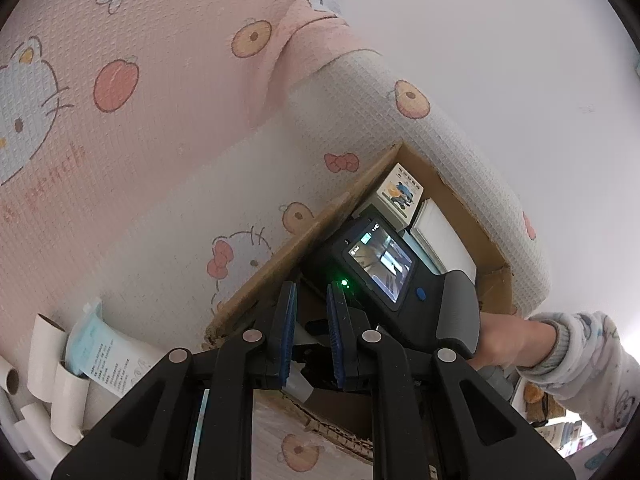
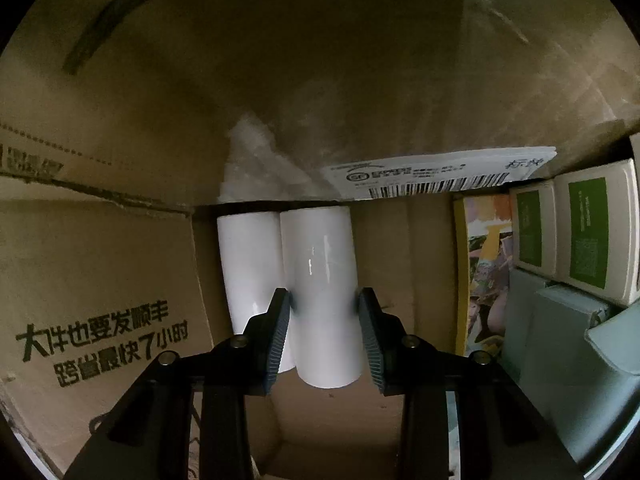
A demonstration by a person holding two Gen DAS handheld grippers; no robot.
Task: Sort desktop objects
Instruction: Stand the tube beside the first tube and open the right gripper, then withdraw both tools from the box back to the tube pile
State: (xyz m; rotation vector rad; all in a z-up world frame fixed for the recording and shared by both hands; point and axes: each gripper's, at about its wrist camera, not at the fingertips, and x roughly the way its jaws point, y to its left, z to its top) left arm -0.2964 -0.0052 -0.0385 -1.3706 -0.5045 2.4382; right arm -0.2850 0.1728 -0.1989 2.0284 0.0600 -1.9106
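In the right wrist view a white paper roll (image 2: pixel 320 272) lies on the floor of a cardboard box (image 2: pixel 100 272), and my right gripper (image 2: pixel 323 295) is shut on it, a fingertip pressed to each side. A second white roll (image 2: pixel 246 264) lies against it on the left. In the left wrist view my left gripper (image 1: pixel 311 286) hovers at the rim of the same box (image 1: pixel 280 252), its blue pads (image 1: pixel 287 320) a narrow gap apart with nothing between them. The right gripper's body (image 1: pixel 384 268) reaches down into the box, held by a hand (image 1: pixel 504 340).
Several more white rolls (image 1: pixel 44 344) and a tissue pack (image 1: pixel 96 344) lie on the cartoon-print cloth (image 1: pixel 140 140) left of the box. Inside the box, green-labelled cartons (image 2: pixel 580 232), a colourful flat pack (image 2: pixel 486 272) and grey boxes (image 2: pixel 560 340) fill the right side. A shipping label (image 2: pixel 440 176) hangs on the far wall.
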